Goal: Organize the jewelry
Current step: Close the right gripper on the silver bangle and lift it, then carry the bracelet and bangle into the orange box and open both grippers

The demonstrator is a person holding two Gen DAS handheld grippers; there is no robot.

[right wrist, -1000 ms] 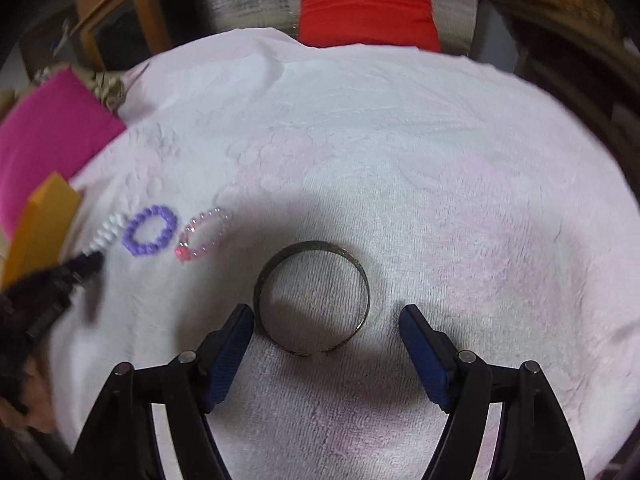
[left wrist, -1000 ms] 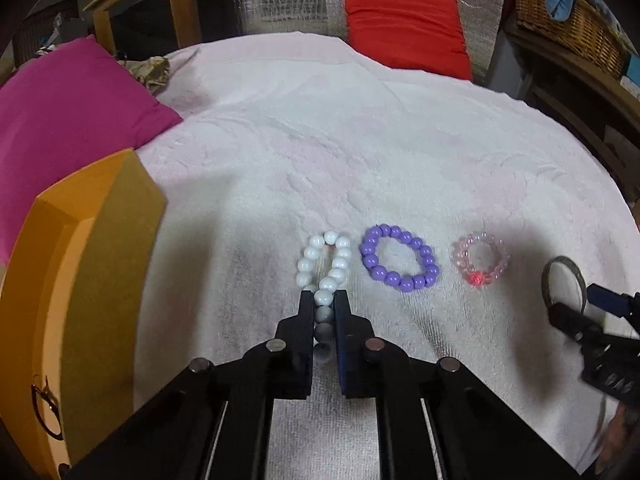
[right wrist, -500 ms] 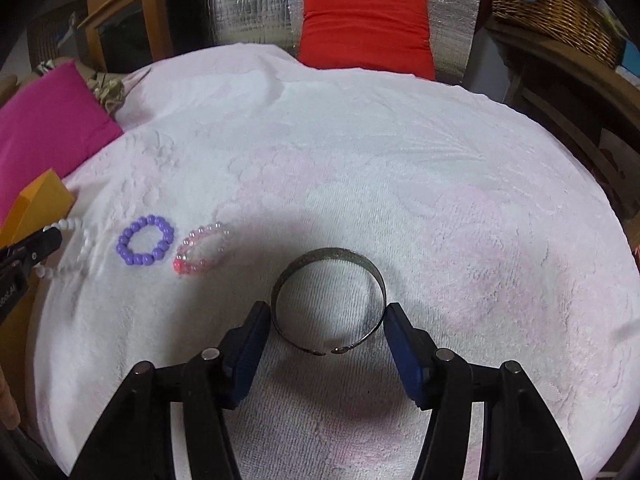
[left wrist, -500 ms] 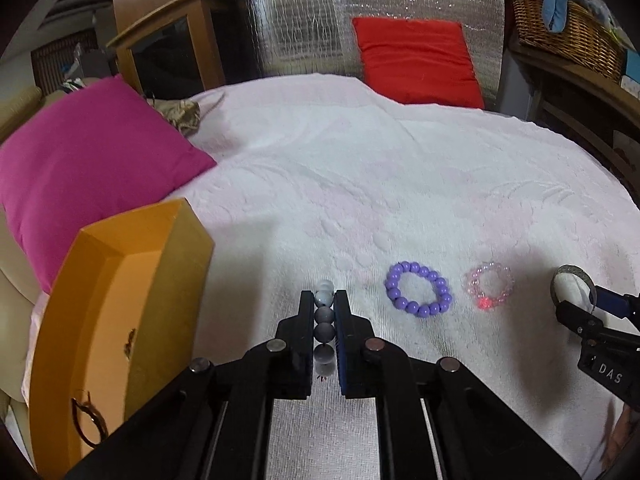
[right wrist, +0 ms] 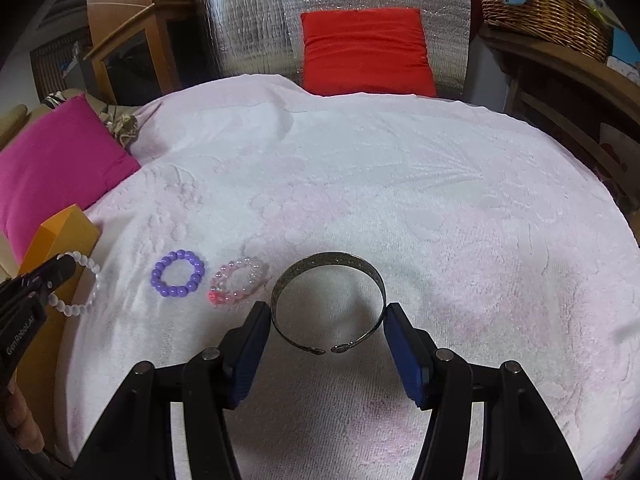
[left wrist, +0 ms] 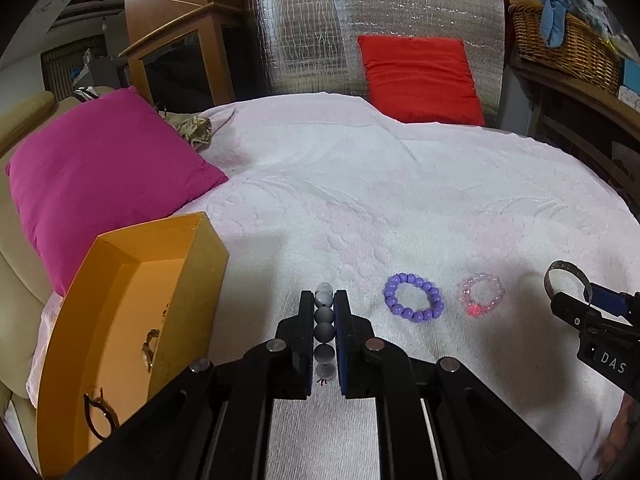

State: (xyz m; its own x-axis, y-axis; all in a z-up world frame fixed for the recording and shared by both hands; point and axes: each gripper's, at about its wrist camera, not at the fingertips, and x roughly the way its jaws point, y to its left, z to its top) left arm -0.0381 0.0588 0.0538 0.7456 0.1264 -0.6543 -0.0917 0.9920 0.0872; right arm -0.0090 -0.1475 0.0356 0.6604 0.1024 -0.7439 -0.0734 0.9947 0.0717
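1. We find the left gripper (left wrist: 324,300) pinching the white bracelet (left wrist: 324,320); the beads run in a line between its pads, and in the right wrist view the loop hangs clear of the towel (right wrist: 400,200)
2. We note the orange box (left wrist: 132,320) at 9 o'clock of the left gripper, open, with a dark ring-shaped piece (left wrist: 100,412) lying inside near its close end
3. We record the right gripper (right wrist: 328,316) with jaws on either side of the metal cuff (right wrist: 328,300); the pads touch its outer sides, and the cuff's gap faces the camera. We cannot tell if it is lifted
4. We see the purple bracelet (right wrist: 178,274) and the pink bracelet (right wrist: 238,282) flat on the towel, side by side at 9 o'clock of the cuff, the pink one nearer it
5. We note a magenta pillow (left wrist: 104,176) at 11 o'clock of the box and a red pillow (right wrist: 366,52) at 12 o'clock, at the towel's far edge
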